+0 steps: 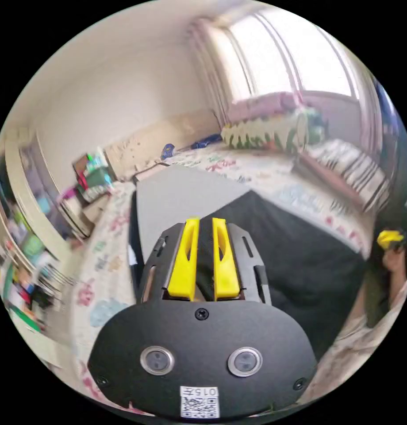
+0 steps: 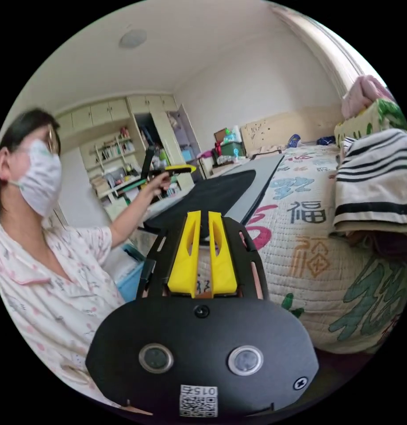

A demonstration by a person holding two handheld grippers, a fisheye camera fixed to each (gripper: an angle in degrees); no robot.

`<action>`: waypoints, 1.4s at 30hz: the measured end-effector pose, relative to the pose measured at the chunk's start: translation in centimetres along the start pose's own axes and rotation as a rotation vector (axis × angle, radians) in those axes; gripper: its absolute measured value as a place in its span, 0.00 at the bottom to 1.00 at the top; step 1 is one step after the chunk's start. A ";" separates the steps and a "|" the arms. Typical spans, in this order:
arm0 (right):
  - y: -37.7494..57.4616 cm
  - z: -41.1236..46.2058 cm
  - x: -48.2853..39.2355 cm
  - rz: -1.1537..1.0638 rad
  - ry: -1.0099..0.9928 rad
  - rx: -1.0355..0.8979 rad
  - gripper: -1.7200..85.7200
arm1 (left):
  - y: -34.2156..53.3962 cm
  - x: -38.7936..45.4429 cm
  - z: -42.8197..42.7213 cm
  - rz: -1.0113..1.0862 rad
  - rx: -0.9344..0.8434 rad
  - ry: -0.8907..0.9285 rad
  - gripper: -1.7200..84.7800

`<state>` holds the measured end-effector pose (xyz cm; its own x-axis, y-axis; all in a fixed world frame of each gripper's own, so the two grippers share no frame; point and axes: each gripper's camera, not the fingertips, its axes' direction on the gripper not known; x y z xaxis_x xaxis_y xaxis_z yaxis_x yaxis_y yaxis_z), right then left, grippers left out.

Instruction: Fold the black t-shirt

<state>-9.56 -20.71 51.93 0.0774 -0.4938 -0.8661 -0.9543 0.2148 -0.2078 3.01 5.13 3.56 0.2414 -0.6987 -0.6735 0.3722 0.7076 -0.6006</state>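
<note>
**Two grippers up, black t-shirt waiting**

Both tools ride high and empty: the left gripper [image 1: 205, 221] has its yellow jaws nearly together on nothing, and the right gripper [image 2: 202, 214] matches it. Down on the bed, the black t-shirt [image 1: 296, 261] lies spread flat over a grey board [image 1: 181, 199], and by my read no fold is visible yet, so the whole job remains. Large printed characters cover the quilt [image 2: 309, 248]; I'm leaving the stickers unread.

black t-shirt [image 1: 296, 261]: 1 | grey board [image 1: 181, 199]: 1 | striped blanket [image 2: 376, 186]: 1
</note>
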 end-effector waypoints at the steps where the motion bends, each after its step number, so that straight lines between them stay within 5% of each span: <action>1: 0.2 -1.7 2.7 0.029 -0.012 0.034 0.07 | -1.8 -2.9 -1.0 -0.109 0.007 0.044 0.12; 7: 0.4 1.3 14.5 0.119 -0.048 -0.023 0.11 | -10.9 -11.3 2.7 -0.447 -0.176 0.202 0.16; 14: 4.6 10.7 31.0 0.331 -0.219 -0.125 0.13 | -20.0 -12.7 2.5 -0.521 -0.225 0.404 0.21; 22: 11.9 21.9 46.7 0.431 -0.059 -0.204 0.14 | -28.2 -11.4 -1.3 -0.583 -0.193 0.424 0.21; 32: 22.2 38.0 57.6 0.294 0.214 -0.337 0.15 | -35.9 -9.3 -4.1 -0.618 -0.181 0.503 0.18; 42: 34.3 50.3 67.2 0.314 0.213 -0.439 0.15 | -39.2 -7.1 -4.5 -0.681 -0.199 0.545 0.13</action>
<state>-22.59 -4.09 -36.26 -0.2457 -0.6309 -0.7359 -0.9559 0.0318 0.2918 -17.30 -17.17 29.93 -0.4528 -0.8629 -0.2246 0.1046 0.1988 -0.9745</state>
